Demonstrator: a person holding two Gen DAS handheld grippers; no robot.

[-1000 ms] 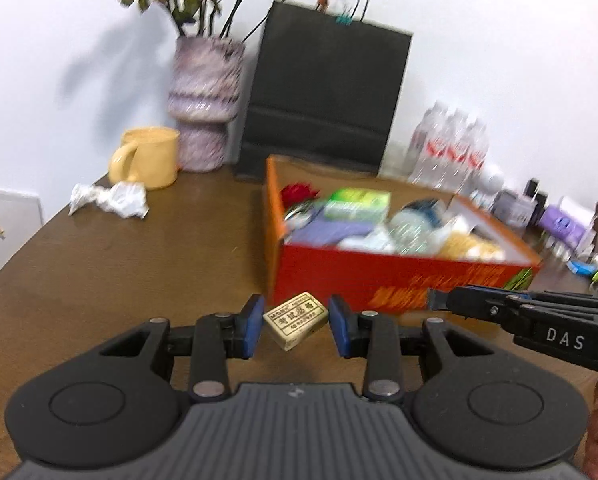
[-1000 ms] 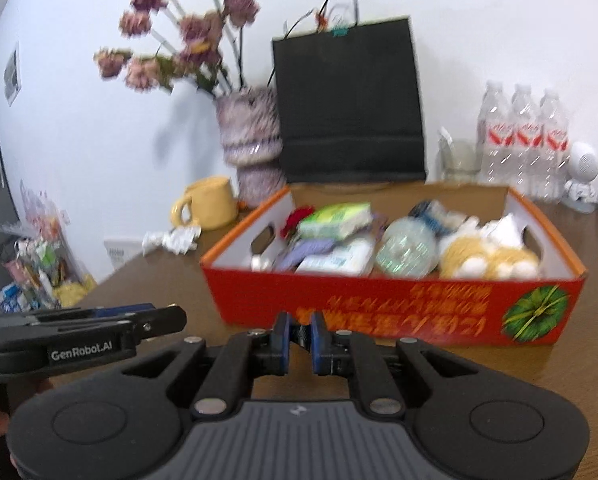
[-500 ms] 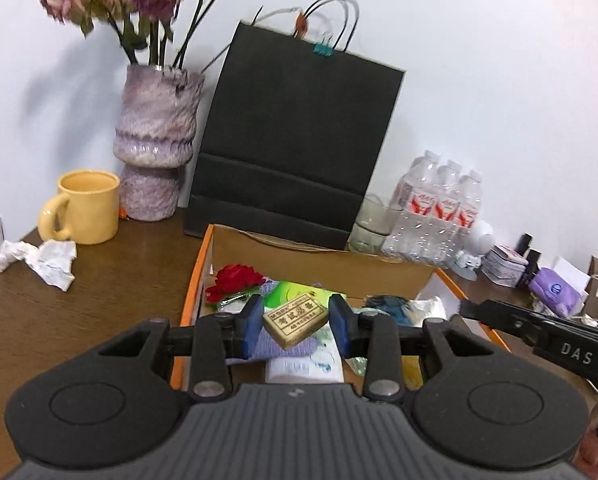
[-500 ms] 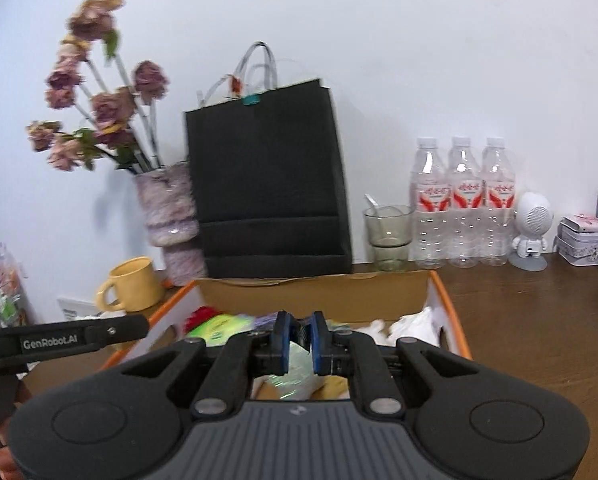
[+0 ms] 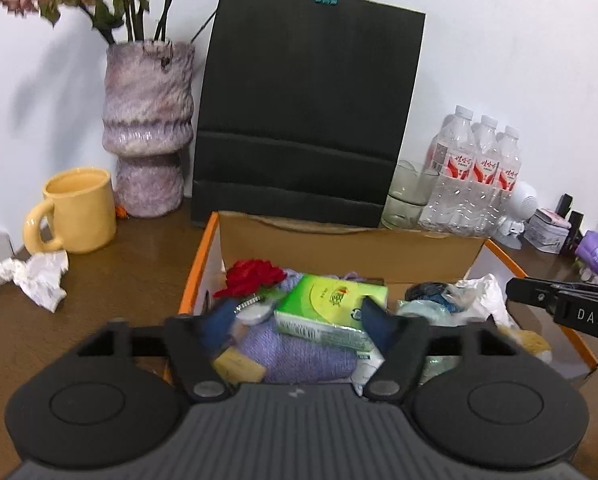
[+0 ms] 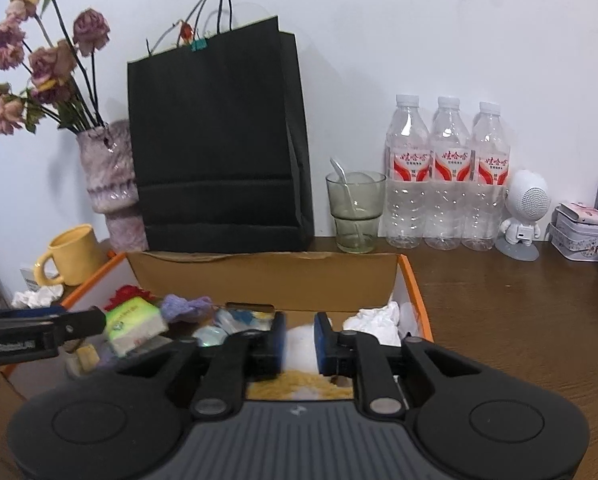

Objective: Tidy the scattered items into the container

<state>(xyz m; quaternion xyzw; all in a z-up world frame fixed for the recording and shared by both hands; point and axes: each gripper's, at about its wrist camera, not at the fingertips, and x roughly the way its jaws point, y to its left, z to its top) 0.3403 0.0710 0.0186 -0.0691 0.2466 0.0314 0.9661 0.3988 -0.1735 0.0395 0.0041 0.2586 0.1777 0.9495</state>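
Note:
The orange cardboard box (image 5: pixel 203 252) sits on the brown table and holds several items: a red flower (image 5: pixel 255 276), a green tissue pack (image 5: pixel 331 304) and a purple knit cloth (image 5: pixel 303 356). My left gripper (image 5: pixel 299 320) is open above the box's near left part. The small tan block (image 5: pixel 239 366) lies loose in the box beside the left finger. My right gripper (image 6: pixel 299 340) is open with a narrow gap, empty, over the box's right half (image 6: pixel 413 280), above a white and yellow soft thing (image 6: pixel 299 386).
Behind the box stand a black paper bag (image 5: pixel 307 120), a purple vase (image 5: pixel 149 128), a yellow mug (image 5: pixel 81 208), a glass (image 6: pixel 355 210) and three water bottles (image 6: pixel 447 172). Crumpled white paper (image 5: pixel 31 276) lies on the table at left. Small tins and a white figure (image 6: pixel 525 212) stand at right.
My left gripper carried the tan block from the table to above the box, then opened; the block dropped into the box. My right gripper moved over the box and opened slightly.

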